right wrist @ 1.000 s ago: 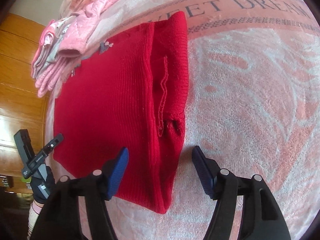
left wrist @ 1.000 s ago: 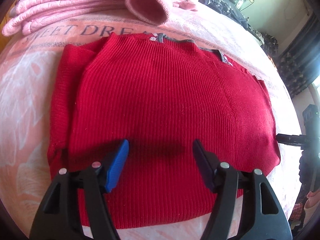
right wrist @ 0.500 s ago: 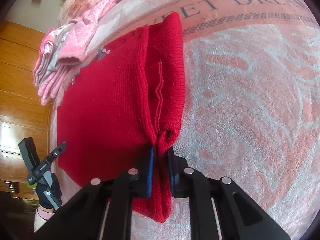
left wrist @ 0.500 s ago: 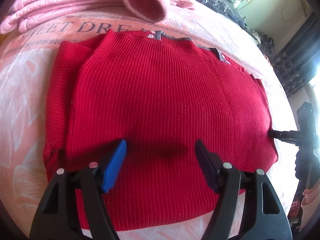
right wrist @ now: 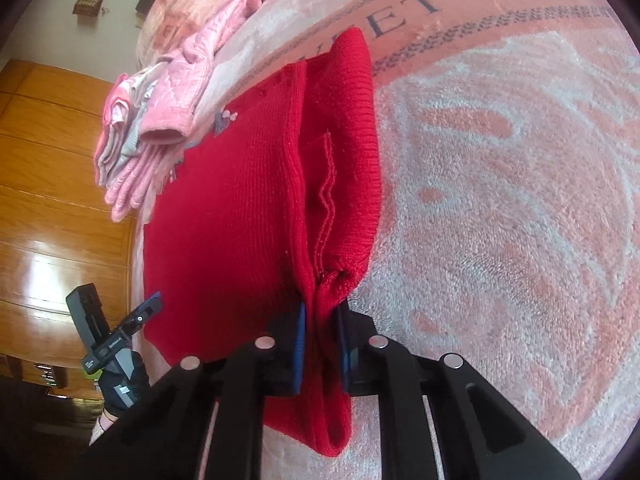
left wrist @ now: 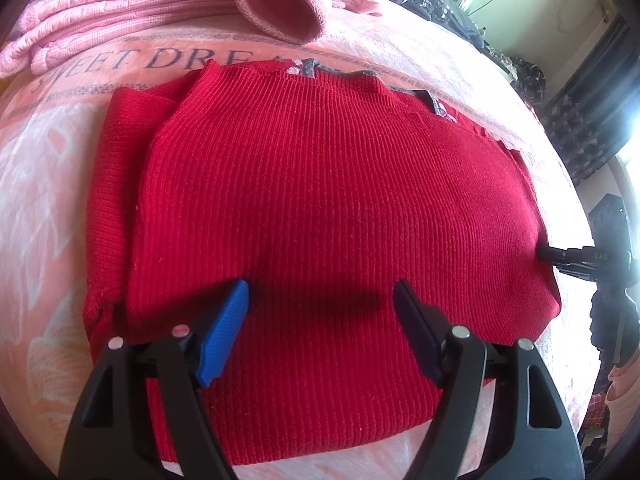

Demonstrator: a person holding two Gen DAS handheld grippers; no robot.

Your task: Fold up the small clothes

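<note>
On the bed blanket [right wrist: 500, 200]: red knit sweater [left wrist: 332, 208], soft, limp (take doubled hems). Right tool [right wrist: 320, 344] clamped on its folded edge; left tool [left wrist: 320, 320] agape, empty.

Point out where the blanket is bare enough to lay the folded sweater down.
Bare blanket lies wide open beside the red sweater, on the side of the edge the right tool pinches, up to the lettered band. Crowded: the far edge beyond the sweater's collar, where the pile of pink clothes sits.
</note>
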